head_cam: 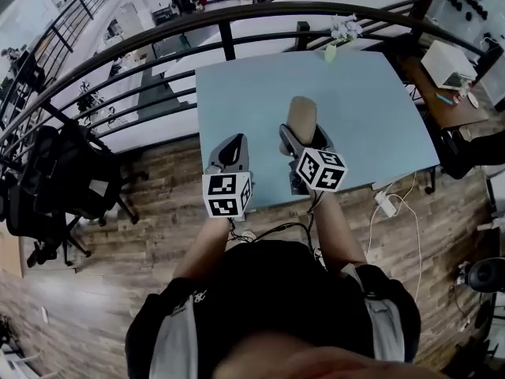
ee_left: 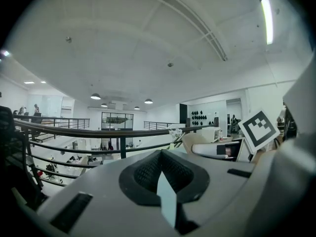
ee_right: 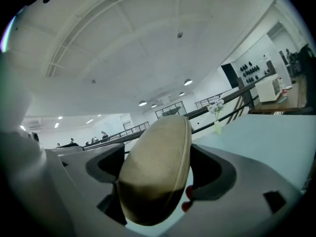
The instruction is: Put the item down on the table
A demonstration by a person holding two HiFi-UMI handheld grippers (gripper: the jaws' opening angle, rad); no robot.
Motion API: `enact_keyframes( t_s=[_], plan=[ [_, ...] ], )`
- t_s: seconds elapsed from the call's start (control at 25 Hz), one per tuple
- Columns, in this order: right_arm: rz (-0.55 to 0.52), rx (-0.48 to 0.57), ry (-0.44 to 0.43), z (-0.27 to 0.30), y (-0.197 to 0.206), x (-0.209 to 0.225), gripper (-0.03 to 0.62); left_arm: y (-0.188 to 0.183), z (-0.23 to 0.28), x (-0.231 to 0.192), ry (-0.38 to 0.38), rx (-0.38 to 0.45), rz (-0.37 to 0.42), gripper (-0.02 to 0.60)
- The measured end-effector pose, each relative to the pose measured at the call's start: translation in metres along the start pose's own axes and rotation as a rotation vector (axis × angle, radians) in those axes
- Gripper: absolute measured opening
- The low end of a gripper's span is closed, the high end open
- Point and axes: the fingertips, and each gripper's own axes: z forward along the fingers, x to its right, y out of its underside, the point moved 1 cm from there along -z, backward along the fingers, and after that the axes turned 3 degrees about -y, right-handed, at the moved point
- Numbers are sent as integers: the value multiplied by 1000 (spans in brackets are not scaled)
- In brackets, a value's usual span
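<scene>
Jaws of the right gripper (ee_right: 165, 174) clamp the sides of the item (ee_right: 157, 168), a tan oval case with a seam round its edge, which stands on end over the near part of the pale blue table (head_cam: 379, 125). Whether it touches the tabletop cannot be told. Left gripper (ee_left: 163, 177), just beside it at the table's near edge, has its jaws drawn together with nothing between them. A dark railing (head_cam: 158, 28) runs beyond the table.
</scene>
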Motion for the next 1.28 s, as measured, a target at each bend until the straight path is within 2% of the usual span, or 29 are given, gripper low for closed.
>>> enact_keyframes(
  t_s=[0.48,1.0,1.28],
  plan=[
    [60,-158,-38,61,74,11,425,4,12,-33,-41,-8,-40,8],
    [75,-356,37,87,168,45,425,1,5,-55,-90,-6,-35,8],
    [92,-426,51,94,201,49,425,3,-4,-68,-125,-7,-38,9]
  ],
)
